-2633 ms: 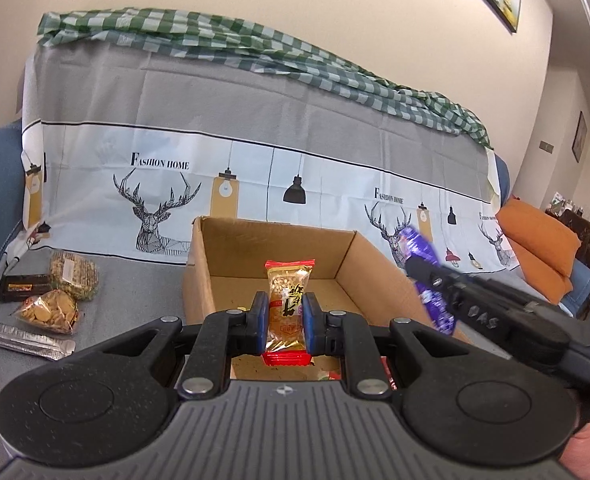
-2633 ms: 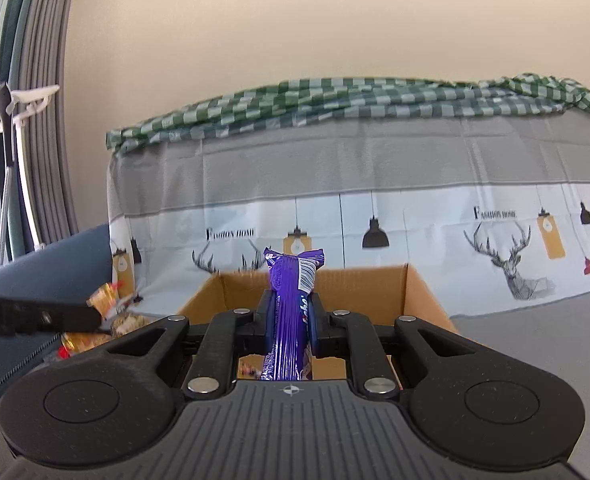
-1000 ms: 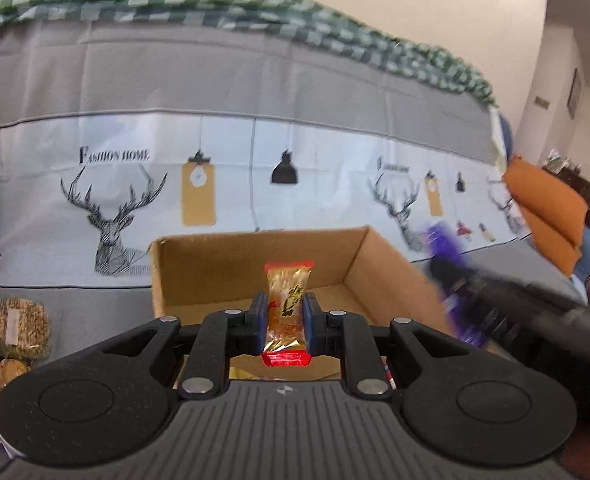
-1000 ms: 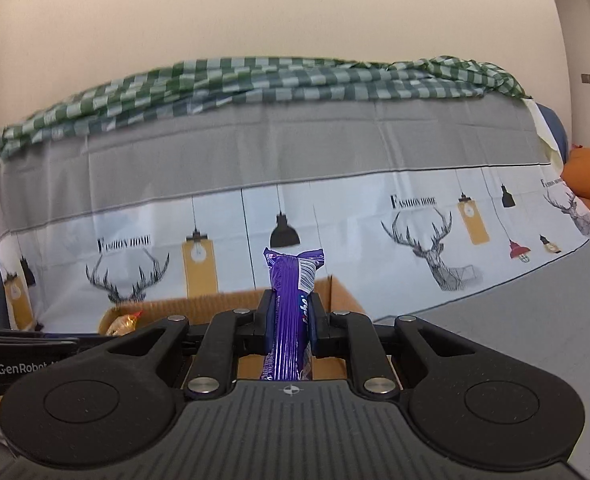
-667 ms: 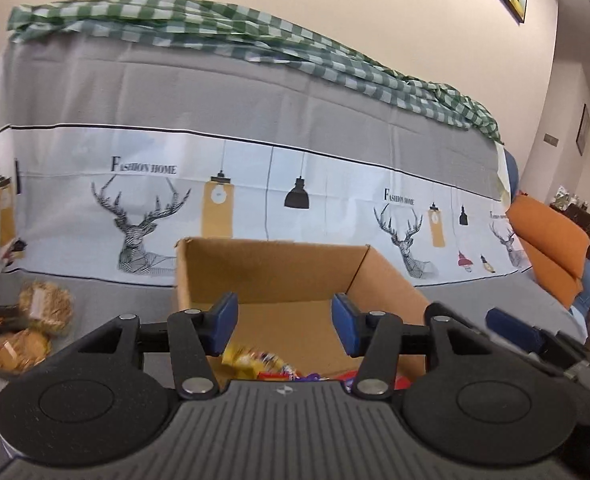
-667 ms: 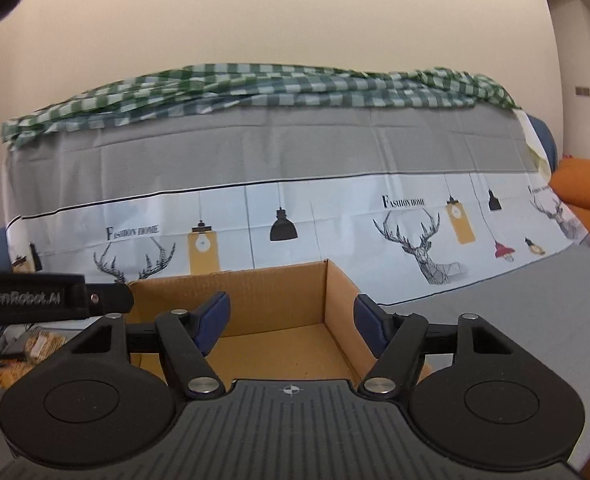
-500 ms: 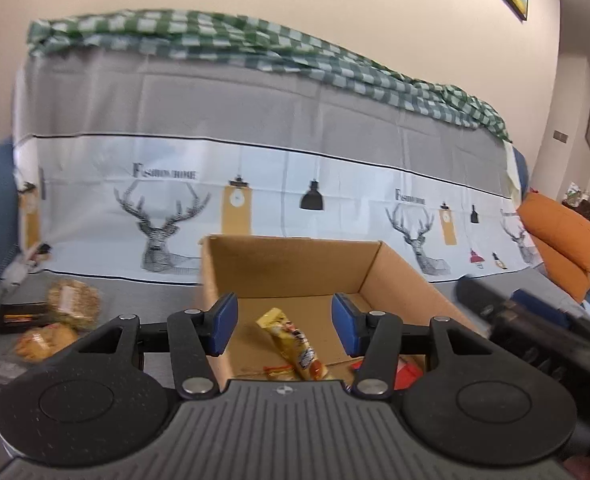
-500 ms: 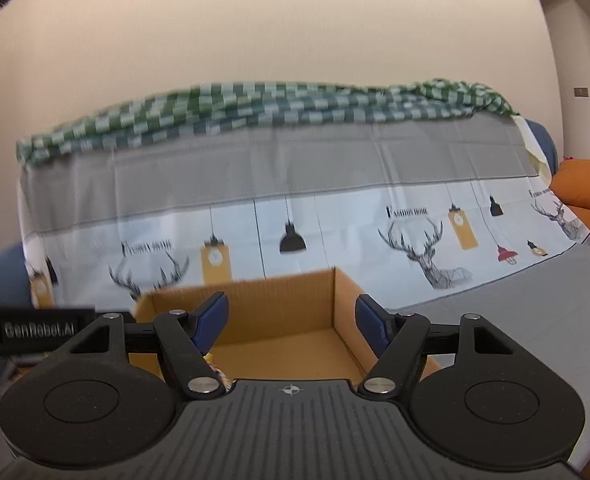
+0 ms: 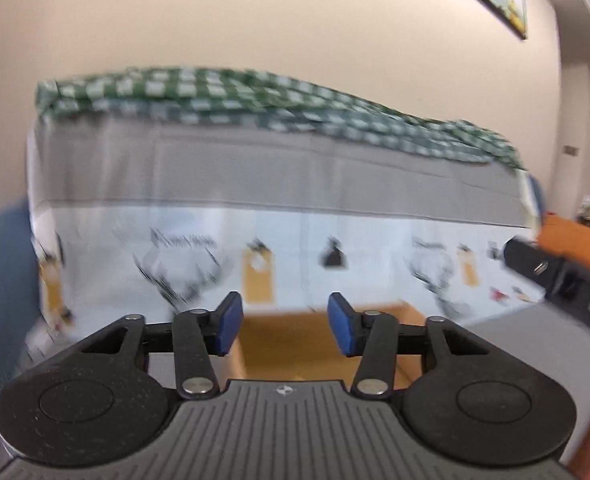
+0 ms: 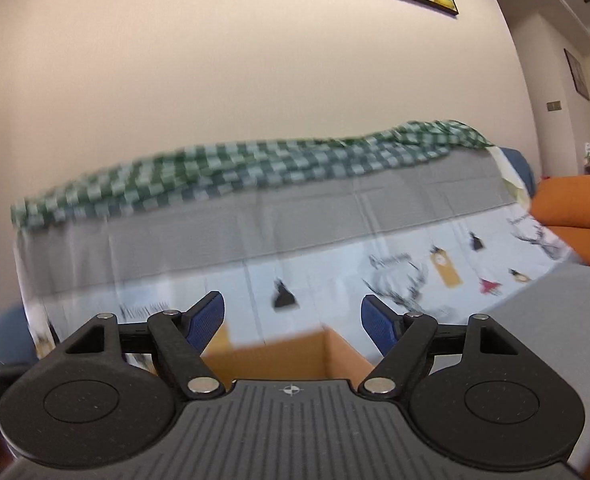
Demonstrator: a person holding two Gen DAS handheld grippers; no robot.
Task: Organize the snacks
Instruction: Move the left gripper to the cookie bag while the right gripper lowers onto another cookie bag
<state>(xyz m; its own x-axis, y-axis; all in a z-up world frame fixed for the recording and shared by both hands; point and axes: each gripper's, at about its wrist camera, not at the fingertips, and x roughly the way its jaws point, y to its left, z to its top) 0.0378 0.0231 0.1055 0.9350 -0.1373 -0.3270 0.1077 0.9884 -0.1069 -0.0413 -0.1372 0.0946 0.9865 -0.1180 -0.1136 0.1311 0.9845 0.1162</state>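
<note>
Our left gripper (image 9: pixel 284 328) has its blue pads (image 9: pixel 228 326) partway apart and closing with nothing between them, while our right gripper (image 10: pixel 293 326) is spread wide, jaws opening, also empty. The cardboard box (image 9: pixel 295 340) sits just below and beyond both sets of fingertips, its open top and rim in plain sight, though motion blur hides any snacks. Past the box hangs the printed deer sofa cover (image 10: pixel 335 256), and the right gripper shows at our left view's right edge.
</note>
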